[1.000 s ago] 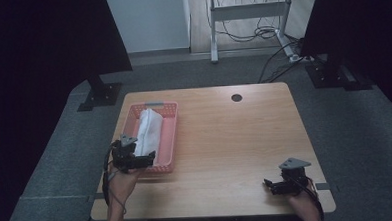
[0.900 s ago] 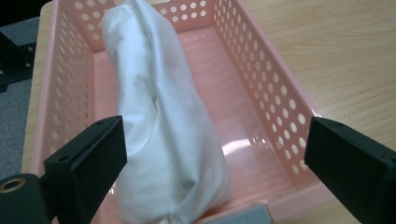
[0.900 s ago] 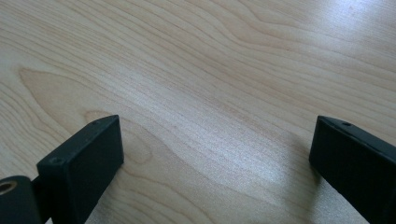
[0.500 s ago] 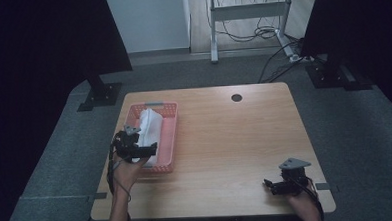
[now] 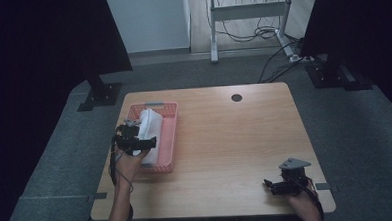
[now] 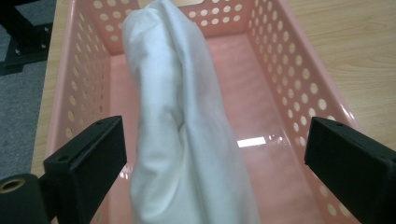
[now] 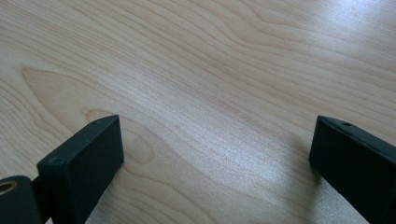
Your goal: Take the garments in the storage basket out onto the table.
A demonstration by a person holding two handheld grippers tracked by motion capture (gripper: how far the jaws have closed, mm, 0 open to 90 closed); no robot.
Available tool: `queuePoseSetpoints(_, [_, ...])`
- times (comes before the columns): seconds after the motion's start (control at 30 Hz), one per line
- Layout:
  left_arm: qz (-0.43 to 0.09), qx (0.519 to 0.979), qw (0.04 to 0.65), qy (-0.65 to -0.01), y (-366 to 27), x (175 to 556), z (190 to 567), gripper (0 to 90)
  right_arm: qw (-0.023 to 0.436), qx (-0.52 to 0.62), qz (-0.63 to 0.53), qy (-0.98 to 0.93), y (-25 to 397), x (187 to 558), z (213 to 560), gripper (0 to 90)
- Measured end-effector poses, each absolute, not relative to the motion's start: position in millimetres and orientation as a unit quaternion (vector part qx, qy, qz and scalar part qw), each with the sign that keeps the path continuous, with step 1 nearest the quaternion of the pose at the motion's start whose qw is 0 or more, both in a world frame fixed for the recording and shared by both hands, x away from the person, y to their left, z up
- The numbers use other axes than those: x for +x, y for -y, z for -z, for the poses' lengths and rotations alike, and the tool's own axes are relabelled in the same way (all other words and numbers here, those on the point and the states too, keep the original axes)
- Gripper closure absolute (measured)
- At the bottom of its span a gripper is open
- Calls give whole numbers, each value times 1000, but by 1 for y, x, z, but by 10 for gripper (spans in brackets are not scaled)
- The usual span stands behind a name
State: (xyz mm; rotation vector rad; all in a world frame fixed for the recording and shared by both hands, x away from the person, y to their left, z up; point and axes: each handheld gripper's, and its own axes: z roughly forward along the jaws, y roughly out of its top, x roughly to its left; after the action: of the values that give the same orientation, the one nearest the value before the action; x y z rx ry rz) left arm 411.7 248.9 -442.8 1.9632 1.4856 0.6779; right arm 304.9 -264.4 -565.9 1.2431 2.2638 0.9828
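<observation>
A pink perforated basket [image 5: 171, 136] [image 6: 299, 84] stands on the left part of the wooden table [image 5: 235, 139]. A bunched white cloth [image 5: 152, 127] [image 6: 182, 126] lies along it, rising toward the far end. My left gripper [image 5: 144, 141] [image 6: 215, 154] hovers open over the basket's near half, its jaws wide on either side of the cloth without touching it. My right gripper [image 5: 272, 185] [image 7: 215, 154] rests open at the table's front right, with bare wood [image 7: 210, 93] between its jaws.
A dark round grommet hole [image 5: 236, 97] sits near the table's far edge. Grey carpet surrounds the table. Black stands [image 5: 100, 92] flank it at both far corners, and a desk frame with cables [image 5: 250, 18] stands behind.
My left gripper has moved forward and to the right, from the basket's near left rim to over the cloth inside it. The right gripper has stayed put.
</observation>
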Motion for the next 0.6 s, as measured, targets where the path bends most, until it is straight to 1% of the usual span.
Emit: queuePoseSetpoints(0.6, [-251,731,279,-569,-251,443,441,61,188,442,-349,-805,264,305,566,27])
